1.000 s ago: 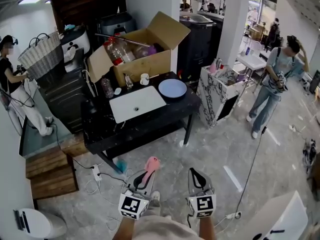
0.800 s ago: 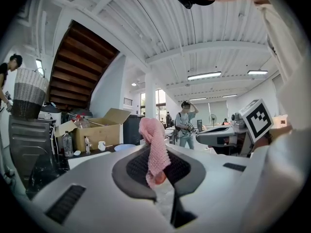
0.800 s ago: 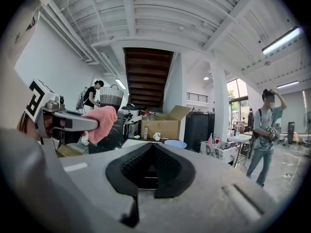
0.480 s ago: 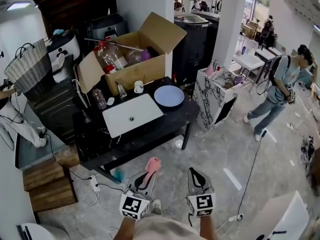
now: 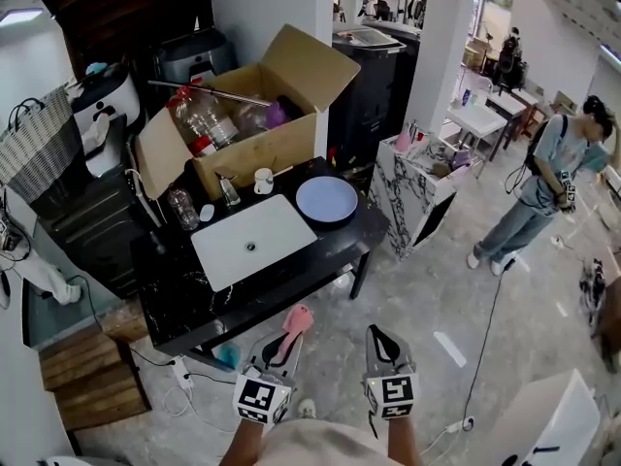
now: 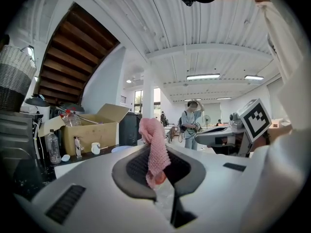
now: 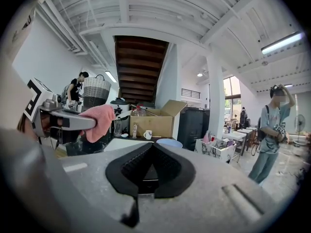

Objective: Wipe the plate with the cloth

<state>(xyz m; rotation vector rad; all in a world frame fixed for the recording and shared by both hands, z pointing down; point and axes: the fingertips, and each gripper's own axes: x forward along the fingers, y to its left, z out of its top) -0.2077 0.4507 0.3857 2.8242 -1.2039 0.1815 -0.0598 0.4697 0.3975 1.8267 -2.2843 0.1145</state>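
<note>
The left gripper (image 5: 282, 344) was clamped on the pink cloth (image 5: 297, 317), its jaws pinching the fabric so that a bunched end stood out past the tips. The left gripper view showed what the head view could not: the cloth (image 6: 156, 149) ran down between the dark pads, and a fold hung below the pinch. The right gripper (image 5: 380, 341) was held at 3 o'clock of the left one, both above the marble floor (image 5: 427, 289). Its own view showed the jaws pressed together with nothing between them (image 7: 151, 152).

The blue plate (image 5: 327, 200) lay empty on the black table (image 5: 243, 304), at about 12 o'clock from the grippers and well apart from both. It sat near the table's 2 o'clock corner, just beside a white panel (image 5: 254, 240) at its 8 o'clock. Only the head view gave the plate's full round shape. From the right gripper view it was a thin blue sliver (image 7: 169, 142) above the jaws.

A white mug (image 5: 263, 180) stood at 10 o'clock of the plate, in front of an open cardboard box (image 5: 254, 144). A person (image 5: 543, 187) stood on the floor at 3 o'clock of the table.
</note>
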